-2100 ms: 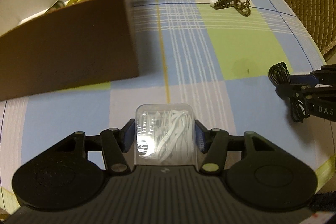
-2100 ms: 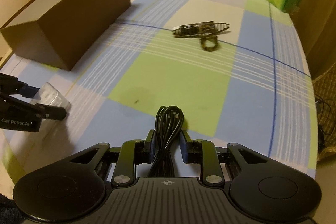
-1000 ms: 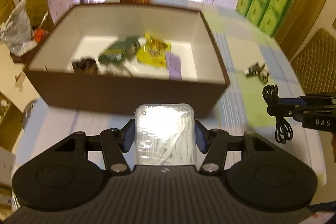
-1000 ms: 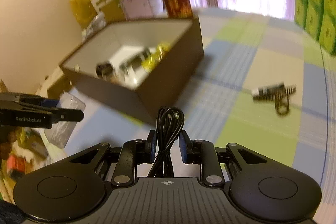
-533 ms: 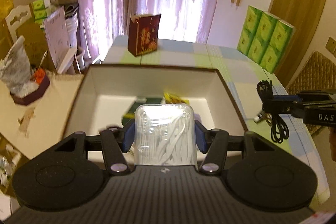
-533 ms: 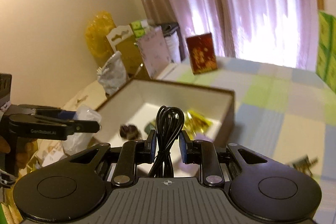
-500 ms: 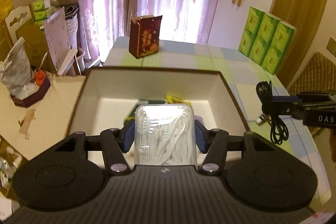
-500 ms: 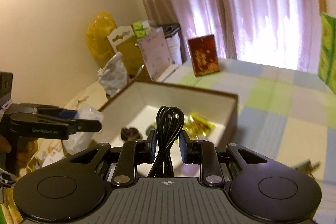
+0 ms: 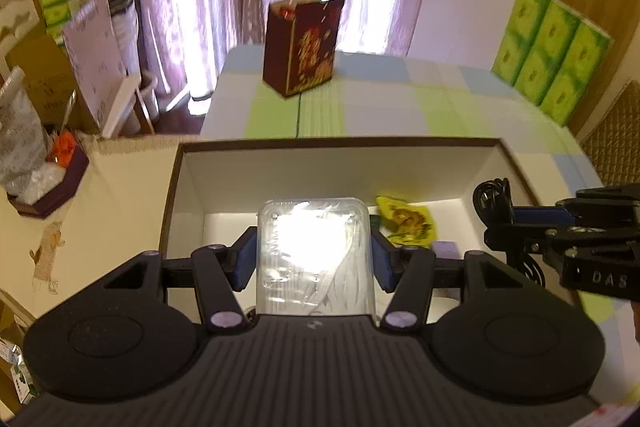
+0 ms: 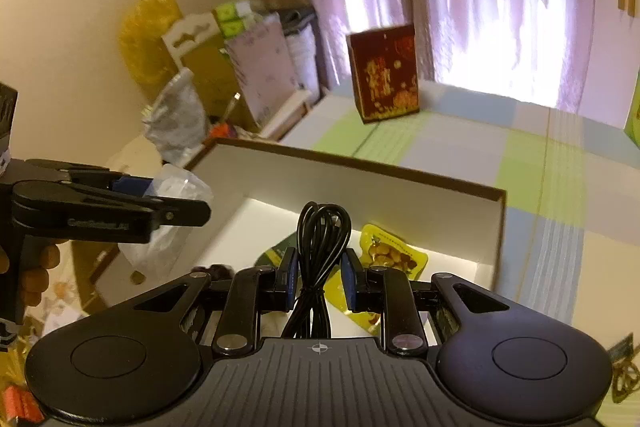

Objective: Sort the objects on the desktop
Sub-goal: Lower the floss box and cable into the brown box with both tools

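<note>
Desktop clutter is going into the brown cardboard box with a white inside [image 9: 492, 163], which is sitting on the bench covered by a blue, green and white checked cloth [image 9: 440, 99]. The left gripper [image 9: 313, 259] is hovering over the box's near left part, its fingers [image 9: 245, 259] clamped on the two sides of a clear, rounded plastic case holding white cord [image 9: 314, 255]. The right gripper [image 10: 320, 281] is hanging over the box's middle, its fingers [image 10: 289, 277] pinching a coiled black cable [image 10: 322, 239] just below its loops. A yellow snack packet [image 10: 384, 251] and a dark green packet [image 10: 276, 255] are already lying on the box floor.

Judging by looks, the case is light and stiff but smooth, so it could be slipping if the squeeze on its flat sides is eased; holding it by the sides, as now, seems right. The cable is looking light and floppy, and its loops may be spreading or snagging on a finger at release; the tied waist appears the best place to hold. Both things seem ready for lowering and letting go inside the box.
</note>
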`<state>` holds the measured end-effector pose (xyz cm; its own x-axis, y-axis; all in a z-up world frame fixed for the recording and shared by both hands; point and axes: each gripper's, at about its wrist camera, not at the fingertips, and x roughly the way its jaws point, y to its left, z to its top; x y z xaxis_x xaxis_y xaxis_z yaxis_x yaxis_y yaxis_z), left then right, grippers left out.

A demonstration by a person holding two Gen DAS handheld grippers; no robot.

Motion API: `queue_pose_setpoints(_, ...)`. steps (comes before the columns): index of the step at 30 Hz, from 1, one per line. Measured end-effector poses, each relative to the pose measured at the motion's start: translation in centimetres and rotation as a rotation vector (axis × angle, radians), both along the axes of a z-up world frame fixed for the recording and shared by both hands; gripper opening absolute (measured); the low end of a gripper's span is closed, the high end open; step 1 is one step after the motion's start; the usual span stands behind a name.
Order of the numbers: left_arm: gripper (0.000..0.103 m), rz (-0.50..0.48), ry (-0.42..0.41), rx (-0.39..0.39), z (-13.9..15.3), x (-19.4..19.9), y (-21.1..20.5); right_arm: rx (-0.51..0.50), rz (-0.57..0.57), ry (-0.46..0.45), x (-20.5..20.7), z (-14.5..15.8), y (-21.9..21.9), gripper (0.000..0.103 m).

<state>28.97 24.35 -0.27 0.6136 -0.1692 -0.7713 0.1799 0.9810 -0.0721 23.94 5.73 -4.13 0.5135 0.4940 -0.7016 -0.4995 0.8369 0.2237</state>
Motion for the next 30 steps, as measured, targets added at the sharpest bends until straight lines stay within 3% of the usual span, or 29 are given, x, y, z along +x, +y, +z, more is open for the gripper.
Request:
queue_pose_setpoints(10, 0.052, -0.025, 0.091, 0.056, -4.9, 5.6, 0.5, -0.052, -0.099, 0.121, 4.9, -4.7, 3.0, 0.020)
queue_pose_setpoints(16, 0.052, -0.041, 0.127, 0.083, -6.9, 7.3, 0.6, -0.061, -0.134, 0.152, 5.8, -5.9, 3.2, 0.020)
queue_pose_setpoints(30, 0.053, -0.071, 0.123, 0.057, -6.8, 7.8, 1.2, -0.059, -0.163, 0.186, 5.9, -6.4, 3.0, 0.020)
